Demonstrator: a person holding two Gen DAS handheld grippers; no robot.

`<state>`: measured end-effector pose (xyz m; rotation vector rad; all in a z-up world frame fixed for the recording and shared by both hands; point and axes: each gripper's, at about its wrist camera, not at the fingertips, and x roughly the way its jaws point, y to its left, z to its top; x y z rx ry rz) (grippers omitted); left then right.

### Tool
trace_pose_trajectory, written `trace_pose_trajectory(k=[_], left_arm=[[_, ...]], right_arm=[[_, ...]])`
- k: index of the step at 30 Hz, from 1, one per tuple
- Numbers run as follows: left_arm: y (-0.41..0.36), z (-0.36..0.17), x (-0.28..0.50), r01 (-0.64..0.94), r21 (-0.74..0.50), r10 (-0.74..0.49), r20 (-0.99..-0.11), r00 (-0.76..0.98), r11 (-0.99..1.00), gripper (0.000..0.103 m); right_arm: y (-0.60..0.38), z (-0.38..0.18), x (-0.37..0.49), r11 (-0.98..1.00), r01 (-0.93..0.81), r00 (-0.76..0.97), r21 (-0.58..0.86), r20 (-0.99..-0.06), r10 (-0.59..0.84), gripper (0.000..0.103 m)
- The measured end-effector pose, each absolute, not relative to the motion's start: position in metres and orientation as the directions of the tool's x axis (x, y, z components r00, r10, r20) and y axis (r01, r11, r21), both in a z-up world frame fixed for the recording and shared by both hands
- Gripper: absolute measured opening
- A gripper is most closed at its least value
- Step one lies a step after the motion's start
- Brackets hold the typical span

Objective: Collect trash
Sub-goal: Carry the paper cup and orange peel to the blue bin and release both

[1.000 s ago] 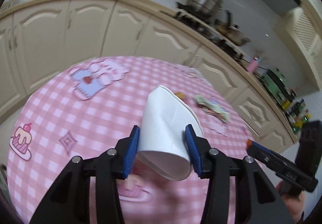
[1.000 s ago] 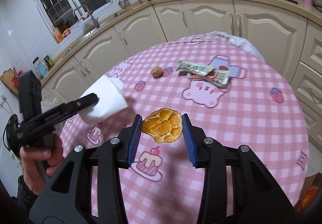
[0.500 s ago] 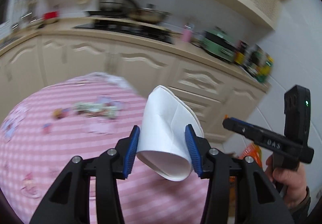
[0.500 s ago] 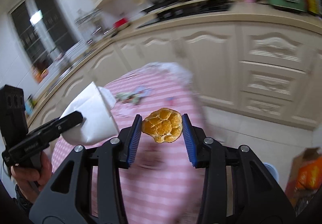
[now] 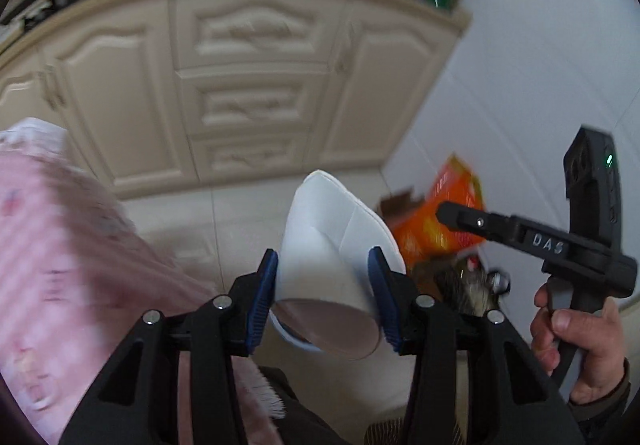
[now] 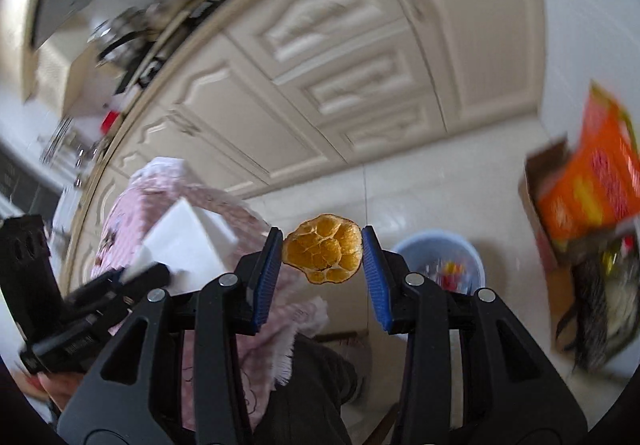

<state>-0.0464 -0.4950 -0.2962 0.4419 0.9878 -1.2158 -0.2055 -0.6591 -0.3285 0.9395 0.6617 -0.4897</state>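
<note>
My left gripper [image 5: 323, 277] is shut on a crushed white paper cup [image 5: 320, 245], held in the air beside the pink table edge. My right gripper [image 6: 322, 255] is shut on an orange peel [image 6: 322, 254], held above the floor. A pale blue bin [image 6: 440, 259] with some trash inside stands on the floor just right of the right gripper's fingers. The cup and left gripper also show at the left of the right wrist view [image 6: 184, 245]. The right gripper shows at the right of the left wrist view [image 5: 532, 241].
The pink checked tablecloth [image 5: 52, 245] hangs at the left. Cream kitchen cabinets [image 5: 248, 85] stand behind, over a tiled floor [image 6: 400, 189]. An orange box [image 6: 592, 185] and a dark brush-like bundle [image 6: 600, 301] lie on the floor at the right.
Both grippers swung away from the table toward the floor and cabinets, still holding the cup and the peel. The blue bin has come into the right wrist view.
</note>
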Motion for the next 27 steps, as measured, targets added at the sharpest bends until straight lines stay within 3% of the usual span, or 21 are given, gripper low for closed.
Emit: trace_pose_trajectory(k=[6,7,8,11,13,20,27], left_arm=[[-0.545,-0.347,-0.061,0.93,-0.198,-0.472,-0.881,-0.03,0.308,0.046],[-0.551,-0.352,-0.06,0.927,-0.198,-0.454,-0.891,-0.035,0.318,0.047],[-0.557,-0.355,-0.055,0.926,-0.192,-0.436,-0.899,-0.034,0.324,0.055],[-0.561,-0.354,-0.053,0.932,-0.144,-0.424,-0.906,0.011,0.332,0.082],[-0.56,-0.35,-0.049,0.938,-0.108,-0.428,-0.902,0.046,0.329,0.085],[-0.547,-0.335,-0.038,0.928,-0.034,-0.437,-0.888,0.143,0.372,0.089],[-0.529,-0.309,-0.034,0.922,-0.042,-0.485,-0.86,0.162,0.384,0.09]], right_arm=[[-0.682,-0.379,-0.213,0.371,0.68,0.693,0.633,-0.72,-0.041,0.042],[-0.684,-0.382,-0.213,0.352,0.692,0.686,0.631,-0.726,-0.046,0.055],[-0.686,-0.384,-0.216,0.343,0.703,0.678,0.623,-0.733,-0.058,0.071],[-0.691,-0.386,-0.22,0.335,0.72,0.663,0.607,-0.744,-0.077,0.088],[-0.693,-0.388,-0.221,0.326,0.729,0.656,0.602,-0.75,-0.082,0.094],[-0.69,-0.381,-0.22,0.334,0.744,0.641,0.579,-0.76,-0.11,0.097],[-0.683,-0.36,-0.213,0.361,0.736,0.648,0.573,-0.751,-0.129,0.097]])
